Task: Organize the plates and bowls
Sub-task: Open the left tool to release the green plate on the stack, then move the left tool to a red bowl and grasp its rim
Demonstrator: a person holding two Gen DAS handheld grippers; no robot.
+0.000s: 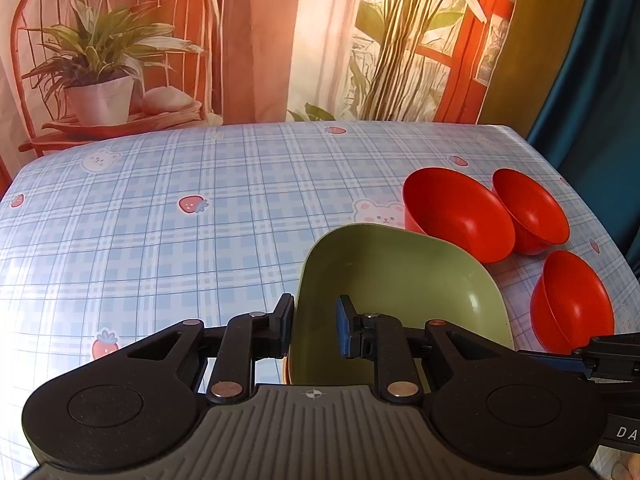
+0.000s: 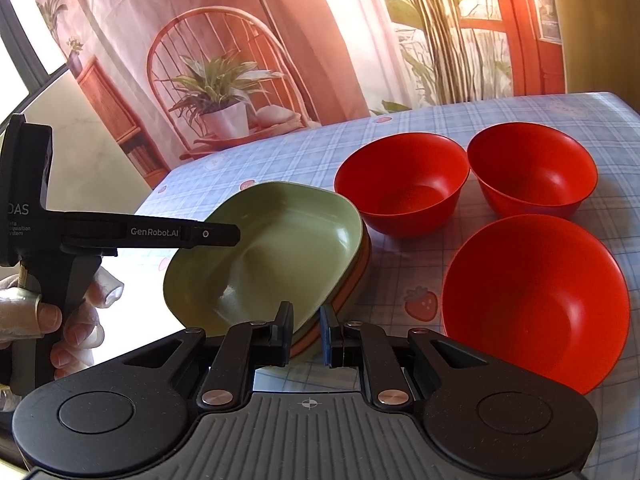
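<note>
A stack of rounded-rectangular plastic plates [image 2: 280,240], pale green on top with an orange one showing at its edge beneath, sits tilted on the blue-checked tabletop [image 1: 160,240], which is printed with strawberries and bears. Both grippers meet this stack at its near edge. The left gripper [image 1: 316,326] straddles the rim of the green plate, one finger [image 1: 285,320] outside the wall and the other inside the dish; the gap between them is narrow, and the pads look close to the rim, though whether they actually press on it cannot be told from either view. In the right wrist view the same tool comes in from the left, held by a hand in a clear glove [image 2: 60,316], its long black arm reaching over the plate. The right gripper [image 2: 307,330] has its fingers drawn nearly together on the lower corner of the stack, pinching the layered edge where the orange shows.

Three round red plastic bowls [image 2: 404,184] stand upright just beside the stack, to its right: two side by side farther back, nearly touching each other, and a third nearer the camera. A printed backdrop with a potted plant and a rattan chair [image 1: 100,60] hangs behind the tabletop
</note>
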